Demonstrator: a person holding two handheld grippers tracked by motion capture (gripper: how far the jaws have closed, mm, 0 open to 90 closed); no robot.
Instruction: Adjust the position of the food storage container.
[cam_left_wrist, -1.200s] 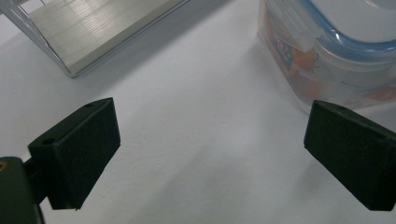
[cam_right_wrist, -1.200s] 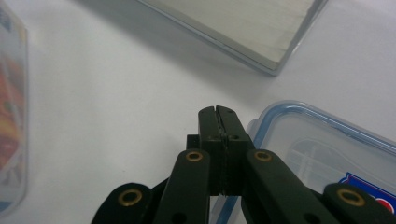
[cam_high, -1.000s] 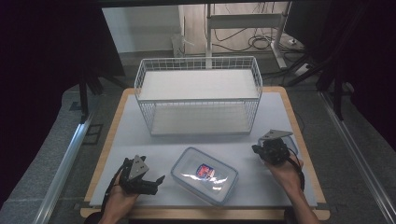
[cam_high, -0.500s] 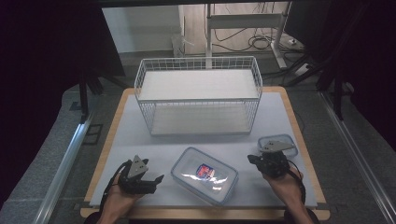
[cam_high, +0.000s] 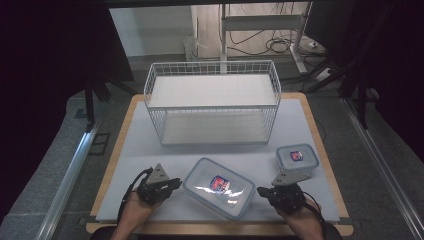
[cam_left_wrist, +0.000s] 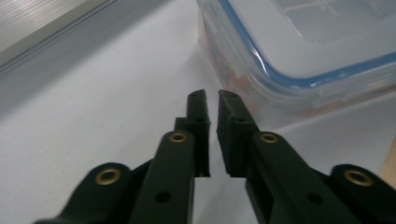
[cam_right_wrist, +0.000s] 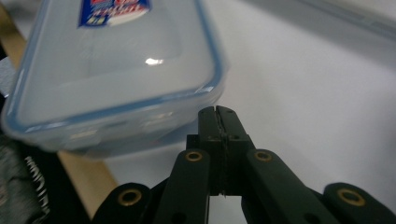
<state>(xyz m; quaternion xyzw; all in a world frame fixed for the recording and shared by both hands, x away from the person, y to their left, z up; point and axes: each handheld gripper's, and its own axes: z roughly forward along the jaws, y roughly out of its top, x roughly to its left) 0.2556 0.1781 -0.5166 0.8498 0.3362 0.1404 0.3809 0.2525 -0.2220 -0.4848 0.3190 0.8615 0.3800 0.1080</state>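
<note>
Large food box (cam_high: 218, 188), a clear plastic rectangle with rounded corners, a blue seal running round under its lid and a red-and-blue label on top, lies flat and turned at an angle on the white mat (cam_high: 135, 150) at the near middle of the counter (cam_high: 310, 107); glare on the lid hides what is inside. Left claw (cam_high: 172, 184), held in a hand (cam_high: 136, 205) at the near left, points toward the box's left end; in the left gripper view its jaws stand slightly apart with nothing between them, the tips just beside the box's corner (cam_left_wrist: 261, 70), and contact cannot be told. Right claw (cam_high: 261, 191), held at the near right, points toward the box's right end; in the right gripper view its jaws are pressed together on nothing, just short of the box's edge (cam_right_wrist: 140, 70). Small food box (cam_high: 297, 157), of the same make with a like label, sits on the mat beyond the right claw, apart from the large one; its contents cannot be told. White wire basket (cam_high: 212, 102) stands upright at the far middle of the mat, well apart from both boxes, with only its pale floor visible through the mesh.
</note>
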